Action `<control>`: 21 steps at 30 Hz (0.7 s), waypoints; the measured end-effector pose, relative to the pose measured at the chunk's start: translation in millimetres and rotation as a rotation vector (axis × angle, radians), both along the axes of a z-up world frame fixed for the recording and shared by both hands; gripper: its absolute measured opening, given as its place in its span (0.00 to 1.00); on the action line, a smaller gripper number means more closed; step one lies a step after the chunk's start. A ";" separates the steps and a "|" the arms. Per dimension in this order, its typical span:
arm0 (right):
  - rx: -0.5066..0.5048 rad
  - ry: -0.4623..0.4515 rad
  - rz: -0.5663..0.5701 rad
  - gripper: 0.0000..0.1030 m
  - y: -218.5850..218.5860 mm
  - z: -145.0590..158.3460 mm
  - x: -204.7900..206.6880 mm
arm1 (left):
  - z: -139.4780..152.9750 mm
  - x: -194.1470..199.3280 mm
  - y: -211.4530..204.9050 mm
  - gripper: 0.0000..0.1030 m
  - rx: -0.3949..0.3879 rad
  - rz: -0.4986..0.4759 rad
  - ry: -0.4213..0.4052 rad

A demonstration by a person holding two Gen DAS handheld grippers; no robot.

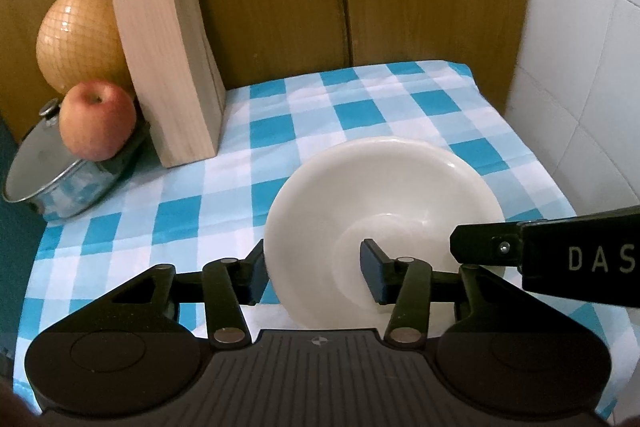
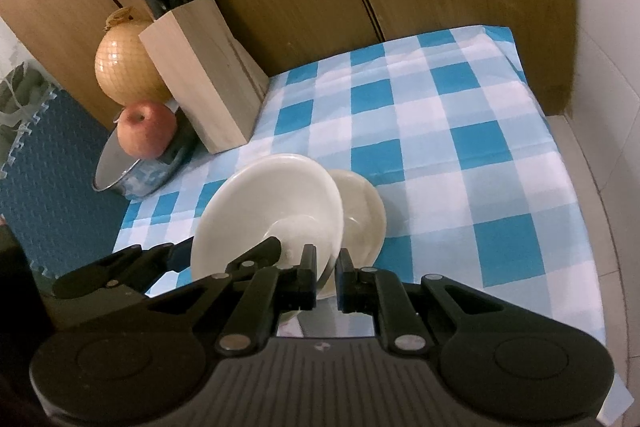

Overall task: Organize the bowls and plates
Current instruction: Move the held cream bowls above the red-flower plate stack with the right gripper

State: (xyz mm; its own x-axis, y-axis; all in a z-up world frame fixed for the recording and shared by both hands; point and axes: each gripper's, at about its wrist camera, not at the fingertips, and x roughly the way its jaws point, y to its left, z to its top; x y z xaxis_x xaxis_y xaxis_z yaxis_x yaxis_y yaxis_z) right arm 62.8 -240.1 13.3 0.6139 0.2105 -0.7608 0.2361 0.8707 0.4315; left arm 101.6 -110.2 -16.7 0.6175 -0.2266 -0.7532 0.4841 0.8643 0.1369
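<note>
A cream bowl (image 1: 384, 211) sits tilted over the near part of the blue-and-white checked cloth (image 1: 360, 115), its hollow facing the cameras. The left gripper (image 1: 316, 277) straddles the bowl's left rim: one dark pad lies outside the wall, the other inside the hollow near the base, and both appear to press on the wall, so the jaws stand partly closed on the bowl. From the right, the right gripper (image 2: 327, 277) comes in at the bowl's right edge. In the right wrist view its two pads stand almost together with the near edge of the bowl pinched in the narrow gap between them. In that view a second cream dish (image 2: 362, 215) shows just behind and to the right of the bowl, touching or overlapping it; whether it is a plate or a bowl cannot be told.

At the far left of the cloth stands a wooden knife block (image 1: 172, 75) with handles sticking up. Left of it rests a netted yellow fruit (image 1: 78, 39), and nearer, an apple (image 1: 98, 121) lies on the lid of a steel pot (image 1: 60, 183).
</note>
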 end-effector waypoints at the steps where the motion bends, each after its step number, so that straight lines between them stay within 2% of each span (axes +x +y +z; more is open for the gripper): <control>1: -0.010 0.001 0.006 0.07 1.2 -0.7 1.8 | -0.9 1.5 -0.5 0.54 0.004 0.002 0.001; 7: -0.095 -0.032 -0.021 0.09 0.2 3.3 0.8 | -1.9 5.3 1.1 0.54 0.024 0.017 -0.020; 12: -0.080 -0.038 -0.051 0.12 -11.1 4.4 1.1 | -1.4 10.3 8.7 0.55 0.003 0.033 0.007; 17: -0.036 -0.012 -0.057 0.17 -17.4 -3.2 3.0 | 3.6 5.8 14.3 0.63 -0.025 0.020 0.014; 21: -0.038 -0.017 -0.057 0.20 -17.5 -4.3 3.5 | 7.3 0.5 16.8 0.66 -0.045 0.002 0.011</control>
